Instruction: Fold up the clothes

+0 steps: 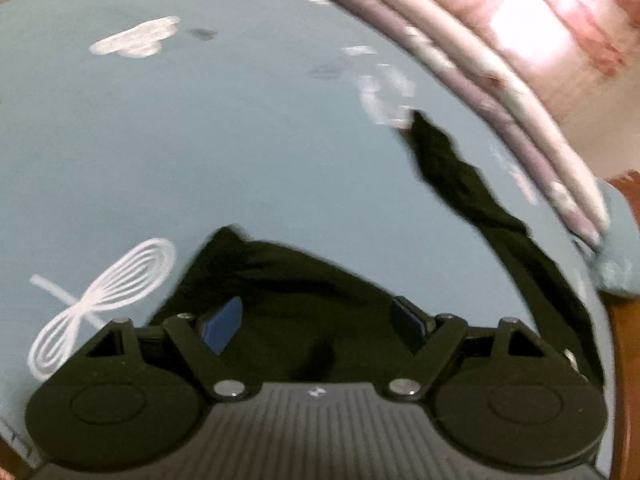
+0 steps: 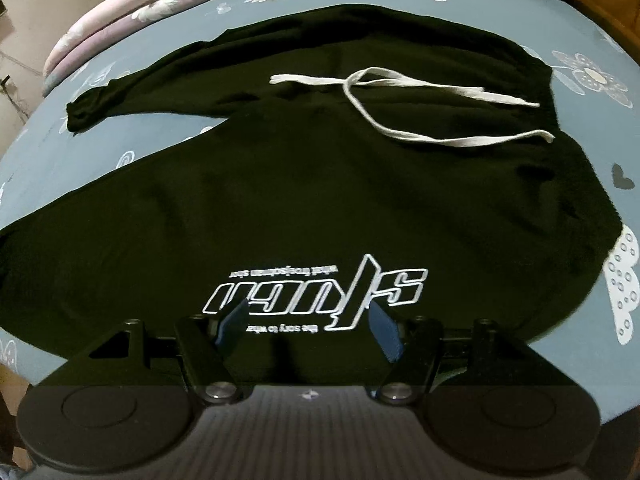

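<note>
A black hoodie [image 2: 320,184] lies spread flat on a blue patterned bedsheet [image 2: 36,160]. Its white drawstrings [image 2: 400,84] cross the chest, and a white outlined logo [image 2: 320,284] reads upside down near me. One sleeve [image 2: 132,88] reaches out to the far left. My right gripper [image 2: 308,326] hovers open just over the logo with nothing pinched. In the left wrist view, my left gripper [image 1: 316,322] stands open over a corner of the black hoodie [image 1: 288,280]. A sleeve [image 1: 460,176] trails up to the right across the sheet [image 1: 200,140].
Folded pink and lilac quilts [image 2: 140,4] are stacked along the far edge of the bed, and the quilts [image 1: 460,52] show at the upper right in the left wrist view. A wooden bed frame [image 1: 626,340] borders the mattress on the right.
</note>
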